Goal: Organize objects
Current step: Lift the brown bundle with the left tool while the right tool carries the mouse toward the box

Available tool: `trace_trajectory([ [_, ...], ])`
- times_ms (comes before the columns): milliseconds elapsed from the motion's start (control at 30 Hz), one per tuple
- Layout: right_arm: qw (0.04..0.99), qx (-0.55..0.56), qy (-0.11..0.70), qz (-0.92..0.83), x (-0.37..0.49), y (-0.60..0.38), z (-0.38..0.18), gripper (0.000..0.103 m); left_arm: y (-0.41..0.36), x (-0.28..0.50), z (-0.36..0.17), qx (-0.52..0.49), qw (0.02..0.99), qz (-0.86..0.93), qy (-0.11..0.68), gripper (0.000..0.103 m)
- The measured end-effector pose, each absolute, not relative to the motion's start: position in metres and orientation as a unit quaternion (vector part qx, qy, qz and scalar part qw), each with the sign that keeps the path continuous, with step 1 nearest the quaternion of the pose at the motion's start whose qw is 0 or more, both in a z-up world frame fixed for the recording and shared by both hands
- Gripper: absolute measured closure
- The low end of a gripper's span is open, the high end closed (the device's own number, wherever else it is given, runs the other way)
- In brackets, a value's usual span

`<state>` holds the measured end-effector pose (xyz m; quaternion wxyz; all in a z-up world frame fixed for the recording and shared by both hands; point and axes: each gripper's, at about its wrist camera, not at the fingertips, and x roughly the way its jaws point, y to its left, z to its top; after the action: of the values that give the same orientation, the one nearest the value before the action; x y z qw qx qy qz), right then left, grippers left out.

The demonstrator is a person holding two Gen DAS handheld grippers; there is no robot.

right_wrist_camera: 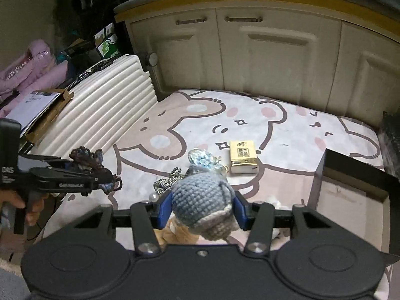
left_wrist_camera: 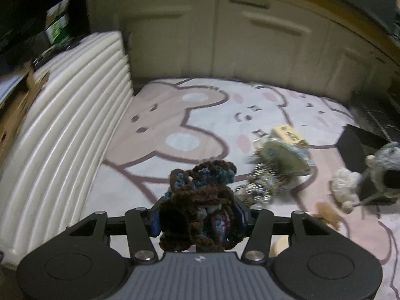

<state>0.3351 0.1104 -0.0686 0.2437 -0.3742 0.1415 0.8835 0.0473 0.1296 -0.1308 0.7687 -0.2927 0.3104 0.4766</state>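
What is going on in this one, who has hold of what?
A person is sorting small items on a cartoon-print mat. The left gripper is shut on a brown and blue crochet piece, lifted off the mat. The right gripper is shut on a grey-blue crochet toy. A gold tissue pack, a pale blue trinket and a black box are on the mat.

Mat (right_wrist_camera: 287, 135): pale pink, printed with brown and white cartoon bears outlined in dark brown. On it, a gold packet (right_wrist_camera: 243, 160). Yarn bundle (left_wrist_camera: 200, 205): dark brown mixed with blue. Crocheted toy (right_wrist_camera: 202, 205): grey-blue, lighter grey base. Box (right_wrist_camera: 355, 190): black.
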Motion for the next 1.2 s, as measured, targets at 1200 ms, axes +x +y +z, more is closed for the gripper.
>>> trace_trajectory([
  [1200, 0.309, -0.319, 0.189, 0.876, 0.399, 0.156, -0.044, 0.052, 0.098, 0.197, -0.159, -0.233, 0.813, 0.351, 0.403, 0.049],
])
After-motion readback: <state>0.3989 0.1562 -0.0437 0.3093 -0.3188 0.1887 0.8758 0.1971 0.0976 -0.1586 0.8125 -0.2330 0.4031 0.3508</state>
